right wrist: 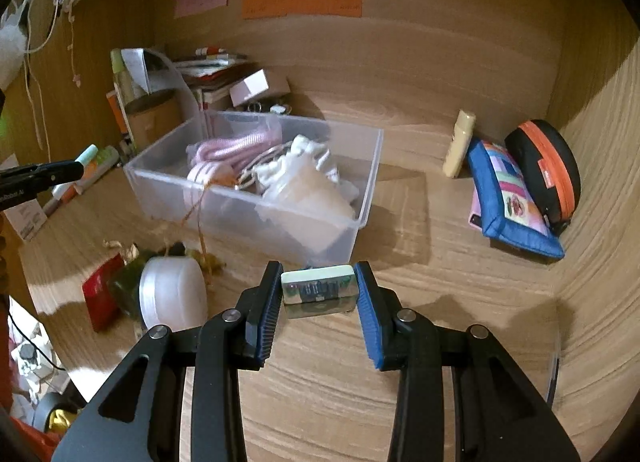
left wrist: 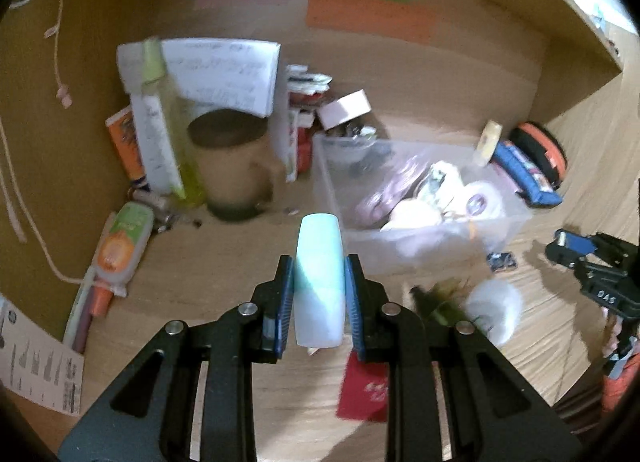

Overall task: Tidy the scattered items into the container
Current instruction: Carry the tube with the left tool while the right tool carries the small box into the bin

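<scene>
My left gripper [left wrist: 319, 262] is shut on a pale mint and white tube [left wrist: 320, 302], held above the wooden desk [left wrist: 240, 262]. To its right stands the clear plastic container [left wrist: 420, 246], which holds pink and white soft items. My right gripper [right wrist: 318, 268] is shut on a small pale green block [right wrist: 318, 290] with dark print, just in front of the container [right wrist: 168, 190]. A white round jar [right wrist: 172, 298], a red card [right wrist: 102, 290] and a green leafy bundle [right wrist: 128, 282] lie on the desk to the left. The left gripper [right wrist: 60, 172] shows at the far left edge.
A blue pouch [right wrist: 508, 198], a black and orange case [right wrist: 548, 166] and a cream tube [right wrist: 460, 142] lean in the right corner. A brown cup [left wrist: 232, 166], papers, bottles and pens crowd the left wall. Wooden walls close the back and both sides.
</scene>
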Available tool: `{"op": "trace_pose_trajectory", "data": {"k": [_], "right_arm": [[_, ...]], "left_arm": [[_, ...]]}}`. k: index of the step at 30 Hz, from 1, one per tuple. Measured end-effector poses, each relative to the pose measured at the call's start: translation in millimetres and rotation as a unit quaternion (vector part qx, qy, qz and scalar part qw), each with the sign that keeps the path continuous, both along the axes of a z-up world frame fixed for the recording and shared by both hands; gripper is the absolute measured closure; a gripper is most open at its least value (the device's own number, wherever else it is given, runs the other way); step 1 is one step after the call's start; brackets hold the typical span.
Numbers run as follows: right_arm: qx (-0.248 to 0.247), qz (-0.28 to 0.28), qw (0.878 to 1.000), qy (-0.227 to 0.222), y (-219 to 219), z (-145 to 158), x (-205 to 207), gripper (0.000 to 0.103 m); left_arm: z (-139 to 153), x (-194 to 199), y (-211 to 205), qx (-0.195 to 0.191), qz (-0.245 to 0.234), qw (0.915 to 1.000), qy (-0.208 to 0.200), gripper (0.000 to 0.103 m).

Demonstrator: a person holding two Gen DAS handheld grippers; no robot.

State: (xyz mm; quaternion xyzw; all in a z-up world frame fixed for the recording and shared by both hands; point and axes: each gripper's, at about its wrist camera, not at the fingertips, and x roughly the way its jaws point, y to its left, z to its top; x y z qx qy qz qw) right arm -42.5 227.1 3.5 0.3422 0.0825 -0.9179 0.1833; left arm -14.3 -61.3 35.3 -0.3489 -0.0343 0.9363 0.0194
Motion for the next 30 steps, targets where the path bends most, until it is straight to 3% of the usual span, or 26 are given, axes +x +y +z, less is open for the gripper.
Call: {"op": "trace_pose_trajectory", "data": {"k": [15, 30], "right_arm": [[-0.026, 0.038, 0.998, 0.044, -32, 36, -36, 0.07], [-0.007, 0.085, 0.996, 0.004, -68, 11, -76, 0.07]], "left_arm": [[19, -46, 21, 0.025, -0.025, 0.9993, 0.013, 0.079], [-11, -103, 37, 0.04, -0.063, 0.9968, -0.029, 0.079]]}}
